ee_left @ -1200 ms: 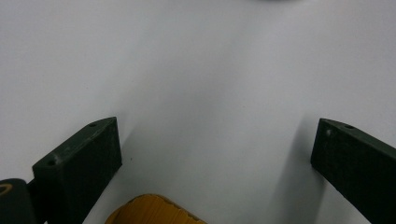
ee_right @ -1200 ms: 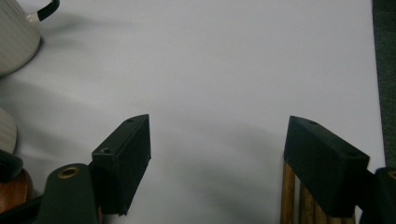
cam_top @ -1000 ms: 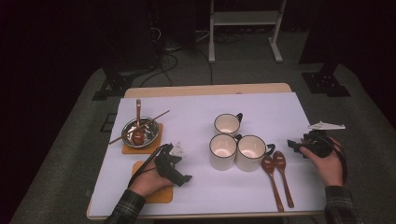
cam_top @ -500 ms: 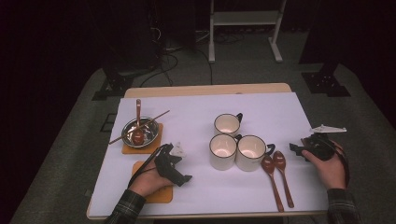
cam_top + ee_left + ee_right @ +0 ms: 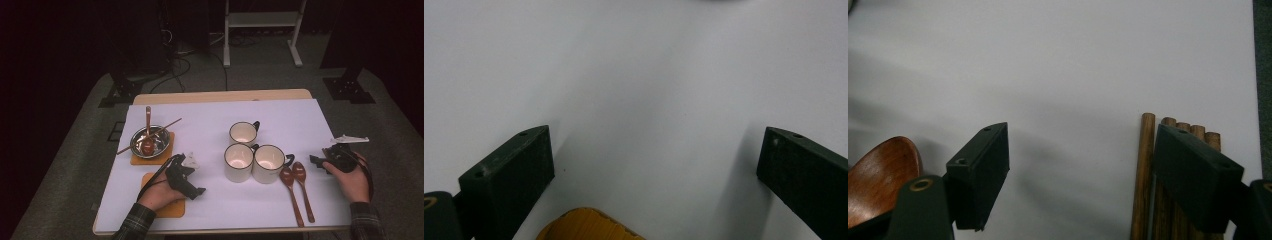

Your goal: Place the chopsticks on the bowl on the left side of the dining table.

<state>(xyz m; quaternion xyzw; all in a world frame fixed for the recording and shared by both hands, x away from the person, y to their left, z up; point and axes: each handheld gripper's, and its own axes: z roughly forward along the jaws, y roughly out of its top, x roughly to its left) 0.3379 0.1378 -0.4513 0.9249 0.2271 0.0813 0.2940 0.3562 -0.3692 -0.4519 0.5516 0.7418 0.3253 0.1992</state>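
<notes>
We see the white table (image 5: pixel 300 120) under both tongs. Just left of the right gripper (image 5: pixel 316 161) stand three mugs (image 5: pixel 252 155); nearest it, betw. mugs & gripper, lie two wooden spoons (image 5: pixel 295 187), bowls toward the mugs, handles running to the near edge. In the right gripper view a brown spoon bowl (image 5: pixel 878 175) sits outside one jaw & wooden sticks (image 5: pixel 1168 190) lie by the other; jaws apart, nothing betw. them. Left gripper (image 5: pixel 197 190) rests w/ the hand over an orange coaster (image 5: pixel 172 207); jaws apart, bare table betw. them, coaster edge (image 5: pixel 589 227) just behind. Beyond it, a metal bowl (image 5: pixel 147 140) w/ spoon & chopsticks on a 2nd coaster (image 5: pixel 165 156).
</notes>
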